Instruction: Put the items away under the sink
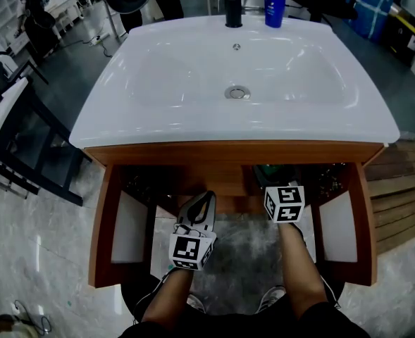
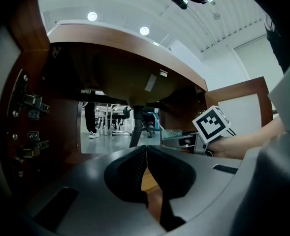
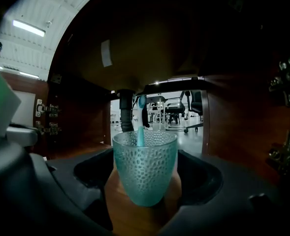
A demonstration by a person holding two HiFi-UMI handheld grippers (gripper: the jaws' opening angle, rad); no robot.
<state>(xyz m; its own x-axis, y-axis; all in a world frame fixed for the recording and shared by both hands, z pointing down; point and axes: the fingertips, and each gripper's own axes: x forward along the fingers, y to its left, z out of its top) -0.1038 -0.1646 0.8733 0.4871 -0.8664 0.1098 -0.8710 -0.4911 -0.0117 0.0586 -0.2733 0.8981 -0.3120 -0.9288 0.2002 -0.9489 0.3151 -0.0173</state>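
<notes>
A teal dimpled cup (image 3: 145, 168) with a blue toothbrush (image 3: 141, 124) standing in it sits between the jaws of my right gripper (image 3: 145, 181), which is shut on its sides. The cup is just over the wooden floor (image 3: 135, 220) of the cabinet under the sink. In the head view my right gripper (image 1: 281, 192) reaches under the counter's edge, where a bit of the cup (image 1: 267, 172) shows. My left gripper (image 1: 204, 199) hangs in front of the open cabinet, left of the right one. It is shut and empty (image 2: 145, 154).
The white basin (image 1: 172, 69) tops the wooden vanity, with a black tap (image 1: 233, 9) and a blue bottle (image 1: 275, 2) at its back. Both cabinet doors (image 1: 129, 227) (image 1: 339, 225) stand open. A dark drain pipe (image 3: 126, 112) comes down at the cabinet's middle. Hinges (image 3: 288, 82) line the side walls.
</notes>
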